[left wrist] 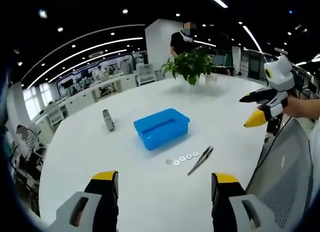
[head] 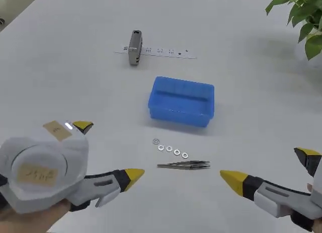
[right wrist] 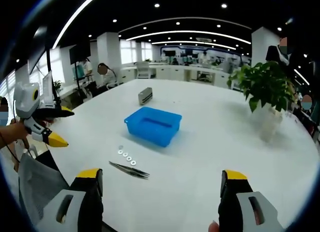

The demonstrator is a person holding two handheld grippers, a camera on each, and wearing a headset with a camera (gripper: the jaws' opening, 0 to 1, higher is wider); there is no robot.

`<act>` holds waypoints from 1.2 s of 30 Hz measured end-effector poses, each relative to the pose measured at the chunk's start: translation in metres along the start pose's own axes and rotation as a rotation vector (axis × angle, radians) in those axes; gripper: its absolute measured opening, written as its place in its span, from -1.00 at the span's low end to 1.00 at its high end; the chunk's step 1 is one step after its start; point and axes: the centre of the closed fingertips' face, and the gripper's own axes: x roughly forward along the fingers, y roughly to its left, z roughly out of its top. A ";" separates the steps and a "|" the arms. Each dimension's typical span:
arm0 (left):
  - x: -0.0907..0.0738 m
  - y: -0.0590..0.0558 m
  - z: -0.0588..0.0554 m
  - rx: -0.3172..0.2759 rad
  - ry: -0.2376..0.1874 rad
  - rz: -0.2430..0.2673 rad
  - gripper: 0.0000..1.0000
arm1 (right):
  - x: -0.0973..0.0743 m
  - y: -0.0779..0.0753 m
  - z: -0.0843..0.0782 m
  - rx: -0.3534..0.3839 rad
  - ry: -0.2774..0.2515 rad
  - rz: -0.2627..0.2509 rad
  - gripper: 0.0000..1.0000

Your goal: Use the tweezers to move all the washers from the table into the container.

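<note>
Left gripper [head: 108,150] — white rounded housing, two tan tape labels, one with scrawled writing; grey-and-black fingers [head: 103,182], yellow wedge tips. Right gripper [head: 269,165] — same grey fingers, black collars, yellow tips. Slot hole near each finger base.

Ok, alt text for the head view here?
The left gripper and right gripper hover open above a white table, either side of tweezers lying beside a row of five washers. A blue container sits just beyond them.

right claw [right wrist: 160,175] spread wide; tweezers [right wrist: 129,170] beside washers [right wrist: 125,155], maybe five; blue container [right wrist: 148,134] beyond.
</note>
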 end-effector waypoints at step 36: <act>0.112 -0.060 -0.053 0.358 0.376 -0.494 -0.77 | 0.006 0.008 -0.018 0.020 0.059 0.041 0.90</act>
